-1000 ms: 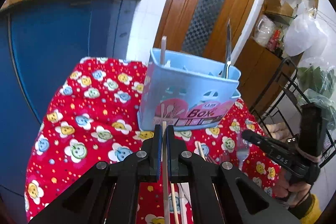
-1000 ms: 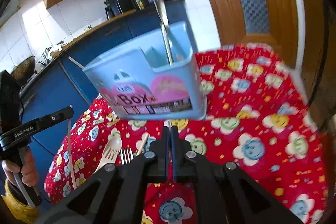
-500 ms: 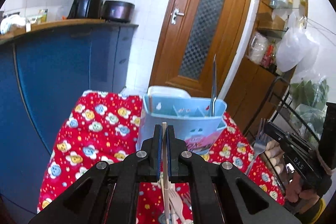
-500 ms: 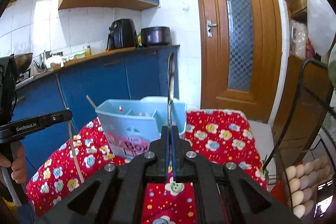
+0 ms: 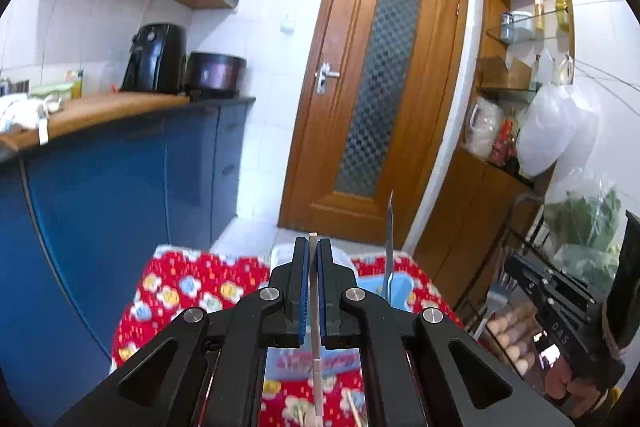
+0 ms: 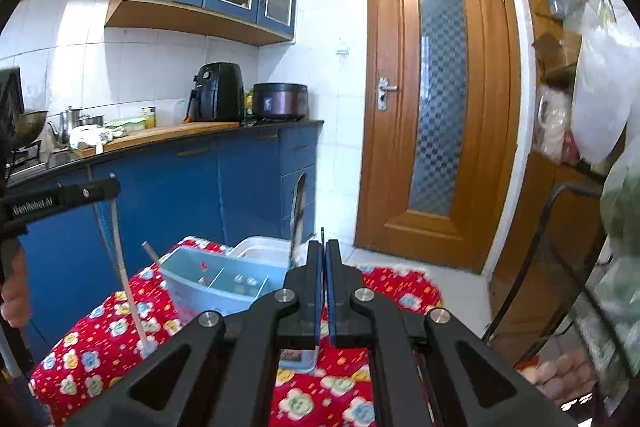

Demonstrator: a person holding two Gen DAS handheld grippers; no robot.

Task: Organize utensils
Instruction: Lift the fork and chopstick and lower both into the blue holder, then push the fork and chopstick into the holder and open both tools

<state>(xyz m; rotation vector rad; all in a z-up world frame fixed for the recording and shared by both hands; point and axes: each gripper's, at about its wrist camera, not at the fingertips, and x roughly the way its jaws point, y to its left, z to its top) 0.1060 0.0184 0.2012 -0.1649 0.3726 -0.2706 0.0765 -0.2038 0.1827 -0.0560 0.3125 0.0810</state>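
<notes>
My left gripper (image 5: 313,259) is shut on a pale chopstick (image 5: 315,311) that runs between its jaws and hangs down toward the table; it also shows in the right wrist view (image 6: 124,279). My right gripper (image 6: 322,259) is shut on a thin metal utensil handle (image 6: 322,239) held edge-on; what it is cannot be told. The light blue utensil box (image 6: 224,287) stands on the red flowered tablecloth (image 6: 100,343), below and ahead of both grippers. A metal utensil (image 5: 389,247) stands upright in the box. A stick (image 6: 151,255) leans out of its left corner.
More utensils (image 5: 352,407) lie on the cloth below the left gripper. Blue cabinets (image 6: 180,195) with a wooden counter stand left. A wooden door (image 6: 436,107) is behind the table. A wire rack (image 5: 532,267) with eggs (image 5: 508,331) stands right.
Both grippers have risen and drawn back from the box, each carrying its utensil. The box now looks smaller and lower in both views.
</notes>
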